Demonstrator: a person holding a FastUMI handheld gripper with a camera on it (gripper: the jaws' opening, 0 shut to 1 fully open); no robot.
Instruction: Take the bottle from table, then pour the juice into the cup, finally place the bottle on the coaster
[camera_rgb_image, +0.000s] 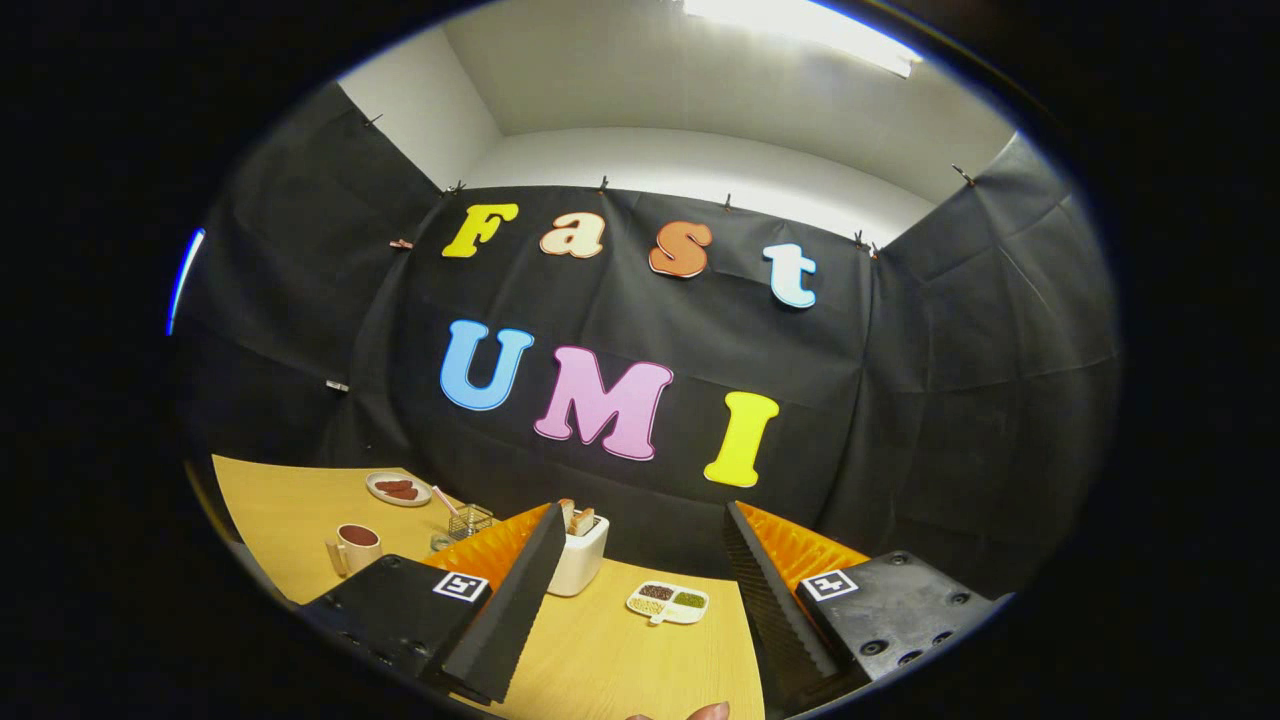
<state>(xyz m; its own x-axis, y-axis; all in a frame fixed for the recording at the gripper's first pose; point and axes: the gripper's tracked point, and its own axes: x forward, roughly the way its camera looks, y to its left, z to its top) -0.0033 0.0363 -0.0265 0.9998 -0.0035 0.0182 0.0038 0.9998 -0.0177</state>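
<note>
- Gripper (640, 600) is hanging above the wooden table (610, 660), its two fingers (510, 600) spread wide apart with nothing between them but bare tabletop.
- Cup (355, 547), pale with a handle and dark reddish liquid inside, is standing on the table off to the left of the left finger, well apart from it.
- A small plate (399, 489) carrying brown pieces of food is sitting beyond the cup, nearer the booth's black wall.
- A little wire basket (470, 520) with a pinkish stick leaning in it is standing between the plate and the left finger; a small clear item is lying just beside it, too small to tell what it is.
- A white holder (582, 556) with slices of toast poking out of its top is standing upright just past the tip of the left finger, partly hidden by it.
- A white divided dish (668, 603) holding dark, pale and green fillings is lying flat on the table between the two fingers, ahead of them.
- A fingertip (708, 711) of a person's hand is showing at the near edge of the table, below the gripper.
- The bottle and the coaster: I cannot tell where they are.
</note>
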